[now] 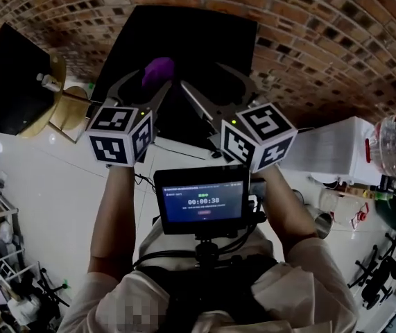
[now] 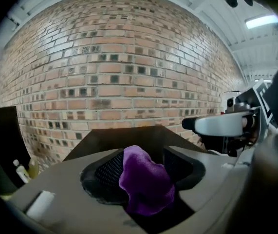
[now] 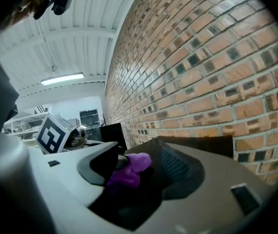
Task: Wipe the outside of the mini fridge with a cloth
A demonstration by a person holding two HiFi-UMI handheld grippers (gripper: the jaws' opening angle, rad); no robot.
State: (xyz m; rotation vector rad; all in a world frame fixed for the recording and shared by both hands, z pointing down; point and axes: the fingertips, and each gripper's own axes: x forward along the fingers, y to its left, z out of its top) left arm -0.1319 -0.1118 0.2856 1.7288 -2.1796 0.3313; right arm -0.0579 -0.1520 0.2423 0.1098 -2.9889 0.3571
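The black mini fridge stands against the brick wall, and I see its dark top just beyond both grippers. A crumpled purple cloth sits at the fridge's near edge. My left gripper is open, its jaws wide, and the cloth lies loosely between them, leaning on the left pad. My right gripper is close beside it and also open. In the right gripper view the cloth shows by the left jaw; whether it touches it I cannot tell.
The brick wall runs behind the fridge. A second black box stands to the left, with a small bottle and yellow items beside it. A white unit and a clear plastic bottle are at the right.
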